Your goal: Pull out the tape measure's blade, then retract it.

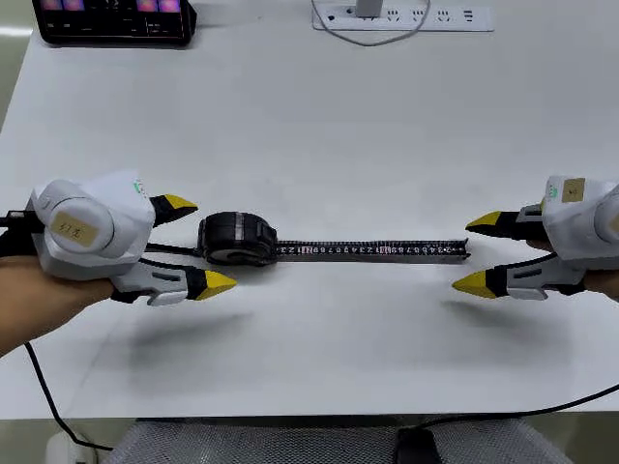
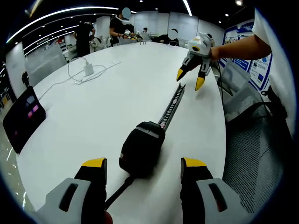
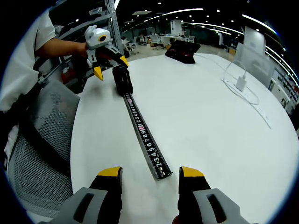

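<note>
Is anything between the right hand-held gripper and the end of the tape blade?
Nothing visible. The right hand-held gripper is open, with the blade's end lying on the bare table at the mouth of its jaws.

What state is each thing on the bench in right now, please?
Case: lying on the table, not gripped.
Blade: pulled out, flat on the table.
Left gripper: open, case at its jaw tips.
Right gripper: open, blade end between its jaw tips.
Tablet: screen lit.
Power strip: one plug in.
</note>
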`<state>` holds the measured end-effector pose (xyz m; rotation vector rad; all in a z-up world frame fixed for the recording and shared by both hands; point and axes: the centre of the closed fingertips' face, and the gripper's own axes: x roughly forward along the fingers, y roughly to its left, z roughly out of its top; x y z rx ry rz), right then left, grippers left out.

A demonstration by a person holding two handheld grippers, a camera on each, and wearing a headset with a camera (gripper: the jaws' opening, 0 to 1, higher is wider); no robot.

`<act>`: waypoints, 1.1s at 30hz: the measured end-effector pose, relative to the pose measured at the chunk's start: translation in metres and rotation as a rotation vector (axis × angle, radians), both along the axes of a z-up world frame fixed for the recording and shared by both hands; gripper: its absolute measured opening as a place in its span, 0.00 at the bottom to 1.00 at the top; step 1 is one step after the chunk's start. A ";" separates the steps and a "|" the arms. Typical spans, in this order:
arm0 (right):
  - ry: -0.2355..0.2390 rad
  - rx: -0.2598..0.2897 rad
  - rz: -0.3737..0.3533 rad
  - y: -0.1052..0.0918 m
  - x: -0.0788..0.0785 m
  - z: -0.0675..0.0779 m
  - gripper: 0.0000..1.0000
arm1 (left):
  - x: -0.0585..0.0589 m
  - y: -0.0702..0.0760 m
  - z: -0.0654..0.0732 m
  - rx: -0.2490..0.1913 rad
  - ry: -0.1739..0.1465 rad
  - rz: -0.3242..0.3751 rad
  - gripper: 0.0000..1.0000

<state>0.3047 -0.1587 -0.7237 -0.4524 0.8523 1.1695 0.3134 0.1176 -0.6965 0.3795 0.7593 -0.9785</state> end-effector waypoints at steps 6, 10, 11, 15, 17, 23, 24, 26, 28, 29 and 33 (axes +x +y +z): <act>-0.011 0.025 -0.044 0.001 0.002 0.005 0.47 | 0.000 0.003 0.004 -0.011 -0.004 0.028 0.61; -0.018 0.045 -0.088 0.001 0.002 0.010 0.50 | 0.000 0.006 0.010 -0.036 -0.022 0.063 0.63; -0.023 0.045 -0.098 0.000 0.002 0.011 0.51 | 0.001 0.007 0.012 -0.037 -0.033 0.073 0.64; -0.042 0.058 -0.138 0.001 0.001 0.015 0.54 | 0.002 0.009 0.021 -0.068 -0.057 0.112 0.67; -0.041 0.064 -0.157 0.001 0.000 0.016 0.57 | 0.001 0.011 0.022 -0.071 -0.058 0.127 0.70; -0.072 0.071 -0.189 0.001 -0.002 0.022 0.61 | -0.004 0.015 0.025 -0.088 -0.072 0.157 0.72; -0.076 0.075 -0.197 0.002 -0.002 0.024 0.62 | -0.005 0.016 0.026 -0.094 -0.073 0.164 0.72; -0.085 0.078 -0.201 0.002 -0.003 0.026 0.62 | -0.007 0.017 0.028 -0.101 -0.086 0.173 0.72; -0.095 0.081 -0.210 0.003 -0.004 0.028 0.63 | -0.009 0.017 0.031 -0.122 -0.086 0.191 0.72; -0.096 0.081 -0.214 0.003 -0.005 0.029 0.63 | -0.011 0.018 0.032 -0.125 -0.089 0.199 0.72; -0.109 0.086 -0.226 0.004 -0.007 0.032 0.64 | -0.017 0.020 0.034 -0.127 -0.095 0.211 0.73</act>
